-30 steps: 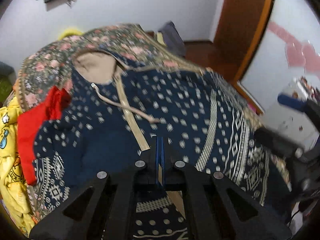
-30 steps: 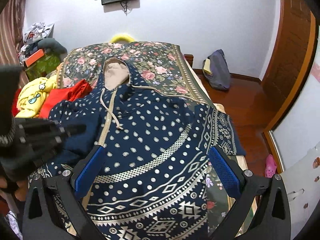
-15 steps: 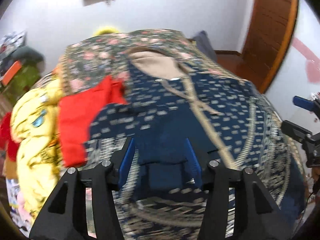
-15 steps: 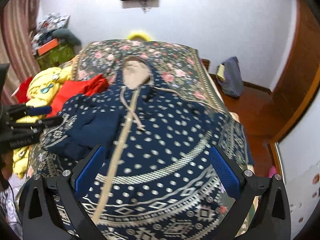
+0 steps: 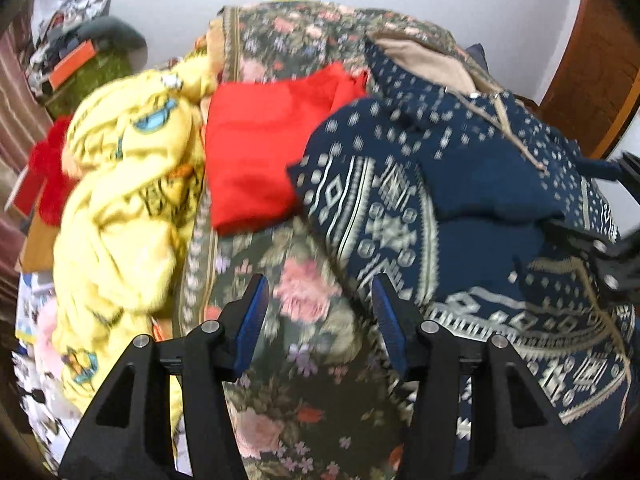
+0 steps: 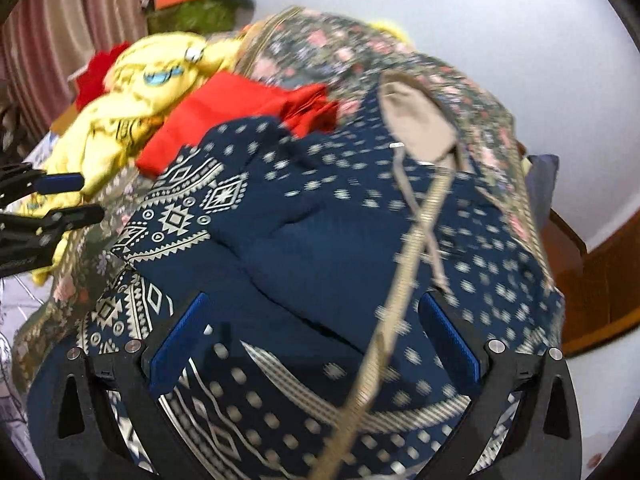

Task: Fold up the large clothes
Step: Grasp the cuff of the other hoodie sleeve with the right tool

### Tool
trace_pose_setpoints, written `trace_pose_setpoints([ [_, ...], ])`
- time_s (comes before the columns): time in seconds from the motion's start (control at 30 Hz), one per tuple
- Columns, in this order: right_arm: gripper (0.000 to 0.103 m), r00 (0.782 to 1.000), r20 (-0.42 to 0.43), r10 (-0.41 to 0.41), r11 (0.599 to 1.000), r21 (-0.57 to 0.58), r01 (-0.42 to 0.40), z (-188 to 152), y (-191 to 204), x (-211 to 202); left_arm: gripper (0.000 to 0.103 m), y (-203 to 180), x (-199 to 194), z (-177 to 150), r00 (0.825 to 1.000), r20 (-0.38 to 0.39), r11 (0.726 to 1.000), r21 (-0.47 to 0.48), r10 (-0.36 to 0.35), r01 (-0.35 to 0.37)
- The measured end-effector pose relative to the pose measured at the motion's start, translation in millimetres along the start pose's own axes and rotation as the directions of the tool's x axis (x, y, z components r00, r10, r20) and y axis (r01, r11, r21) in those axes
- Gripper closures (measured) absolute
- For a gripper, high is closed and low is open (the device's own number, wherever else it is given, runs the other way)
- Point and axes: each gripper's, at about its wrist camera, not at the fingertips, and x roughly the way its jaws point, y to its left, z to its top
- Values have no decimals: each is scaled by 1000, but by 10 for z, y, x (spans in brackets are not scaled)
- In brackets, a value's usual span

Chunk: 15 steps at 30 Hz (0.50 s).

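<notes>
A navy hoodie point(image 5: 480, 184) with white dots and patterned bands lies spread on the floral bedspread point(image 5: 304, 320). Its beige-lined hood point(image 6: 416, 124) points toward the wall, and one sleeve is folded across the chest point(image 6: 304, 240). My left gripper point(image 5: 320, 312) is open above bare bedspread, just left of the hoodie's patterned edge, with nothing between its fingers. It also shows at the left edge of the right wrist view as the left gripper point(image 6: 60, 196). Wide open, my right gripper point(image 6: 312, 336) hovers over the hoodie's point(image 6: 320, 232) lower front and grips nothing.
A red garment point(image 5: 260, 152) lies beside the hoodie's shoulder. A crumpled yellow garment point(image 5: 120, 200) is heaped at the bed's left edge. Clutter point(image 6: 188, 4) stands in the far left corner, and a wooden door point(image 5: 592, 64) is at the right.
My left gripper was shut at the hoodie's beige front band; it has opened and swung left off the garment. The right gripper shifted left and lower, staying open.
</notes>
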Motion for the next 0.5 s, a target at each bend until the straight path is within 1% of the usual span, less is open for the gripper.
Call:
trace_pose_setpoints([
  [0.1,2,999,-39,5,999,-33,-7,87,108,226,50,40,86,-149,999,-41,1000,-9,-20,20],
  [0.23,3,998,-57,-11,998,-69,7,166,227,434,50,-1,230,-288,995,-86,998,-11,-56,55],
  [0.27,7,998,-62,-13,997,-75,9,175,232,486,50,-18,273,-303,993,-98,998,-9,-63,62],
  [0.3,13,997,-70,-15,997,-77,10,186,227,544,50,-31,310,-327,992,-107,998,-6,-69,69],
  [0.37,17,996,-84,-9,997,-76,3,201,219,612,50,-82,383,-357,991,-118,998,-2,-70,70],
  [0.4,19,997,-79,-2,998,-70,-3,210,209,641,50,-99,407,-356,991,-118,998,-3,-67,67],
  [0.43,22,999,-54,1,998,-65,-5,221,191,659,50,-115,424,-355,991,-114,998,-6,-64,64],
  [0.47,29,999,-43,-10,998,-64,7,233,186,681,50,-119,433,-344,992,-111,998,-11,-63,62],
  [0.5,40,999,-42,-17,998,-66,14,245,197,708,50,-125,441,-331,992,-109,997,-21,-70,68],
])
